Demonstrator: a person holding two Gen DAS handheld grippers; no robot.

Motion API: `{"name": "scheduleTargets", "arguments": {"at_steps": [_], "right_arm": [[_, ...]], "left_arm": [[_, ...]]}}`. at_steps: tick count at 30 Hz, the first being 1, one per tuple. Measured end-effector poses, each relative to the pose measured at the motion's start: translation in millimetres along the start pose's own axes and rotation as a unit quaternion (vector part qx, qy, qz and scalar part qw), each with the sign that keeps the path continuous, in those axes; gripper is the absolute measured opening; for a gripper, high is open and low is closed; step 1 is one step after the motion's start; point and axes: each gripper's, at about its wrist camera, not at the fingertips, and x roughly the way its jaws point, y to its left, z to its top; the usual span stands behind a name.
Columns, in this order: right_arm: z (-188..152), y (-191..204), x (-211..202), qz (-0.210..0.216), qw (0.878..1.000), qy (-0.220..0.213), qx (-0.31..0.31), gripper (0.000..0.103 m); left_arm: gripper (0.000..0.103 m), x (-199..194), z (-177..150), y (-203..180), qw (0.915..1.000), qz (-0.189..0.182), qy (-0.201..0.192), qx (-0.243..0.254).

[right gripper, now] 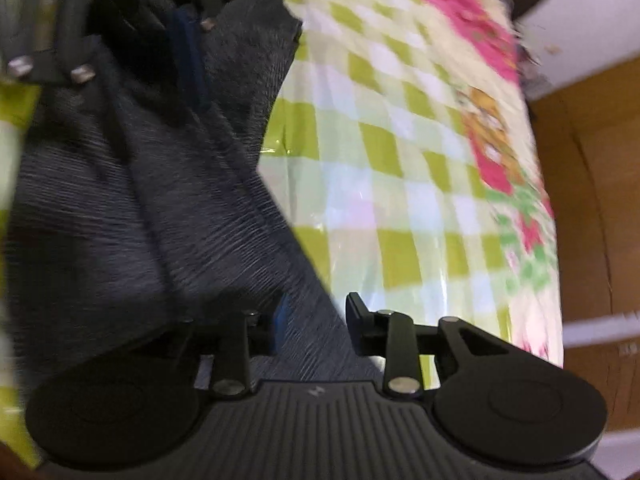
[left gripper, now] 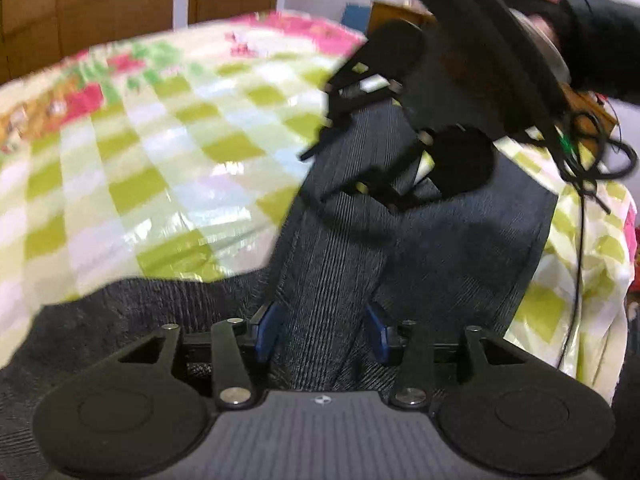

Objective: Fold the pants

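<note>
Dark grey ribbed pants (left gripper: pixel 420 240) lie on the checked tablecloth (left gripper: pixel 140 160). A raised fold of the pants runs between the blue pads (left gripper: pixel 268 332) of my left gripper (left gripper: pixel 322 332); the jaws stand apart and I see no squeeze on the cloth. My right gripper (left gripper: pixel 348 180) hovers over the far part of the pants, blurred. In the right wrist view the right gripper (right gripper: pixel 316 320) is open, and the pants' edge (right gripper: pixel 304 300) lies between its fingers, one finger over the tablecloth (right gripper: pixel 400 200). The left gripper's blue pad (right gripper: pixel 188 52) shows at the top left above the pants (right gripper: pixel 120 200).
The tablecloth is green and white checks with a pink flowered border (left gripper: pixel 132 60). Black cables (left gripper: pixel 584 168) hang at the right by a person's dark sleeve (left gripper: pixel 600 40). Wooden cupboard doors (left gripper: pixel 100 4) stand behind the table.
</note>
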Motion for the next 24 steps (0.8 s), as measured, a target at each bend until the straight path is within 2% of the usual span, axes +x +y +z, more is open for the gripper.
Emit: {"name": "scheduleTargets", "arguments": {"at_steps": [3,5,8,11,14,16,17,18,22,24], "right_arm": [[4,-12,35,0.049,0.998,0.011,-0.043,0.032],[4,-10,40,0.08,0.994,0.019,-0.067,0.032],[5,-12,41,0.105,0.99,0.016,-0.098,0.032],[7,-15,44,0.124,0.985,0.022,-0.117,0.032],[11,-12,50,0.147,0.98,0.04,-0.132,0.023],[12,-12,53,0.143,0.982,0.05,-0.117,0.014],[12,-12,53,0.142,0.983,0.058,-0.104,0.006],[11,-10,52,0.132,0.985,0.065,-0.094,0.003],[2,-9,19,0.092,0.994,0.055,-0.019,0.002],[-3,-4,-11,0.065,0.997,0.046,0.007,0.002]], "left_arm": [[0.06,16,2,7,0.9991,-0.028,0.03,-0.014],[0.06,21,5,10,0.9985,-0.038,0.037,-0.014],[0.06,20,9,11,0.9977,-0.056,0.034,-0.017],[0.06,18,13,14,0.9985,-0.048,0.023,-0.015],[0.061,9,14,18,0.9988,-0.042,0.008,-0.024],[0.063,7,14,19,0.9991,-0.036,0.001,-0.024],[0.063,6,13,18,0.9993,-0.03,-0.004,-0.02],[0.063,7,13,16,0.9996,-0.024,-0.008,-0.014],[0.064,13,11,2,0.9997,-0.004,-0.025,-0.001],[0.063,14,11,-15,0.9992,0.004,-0.033,0.024]]}}
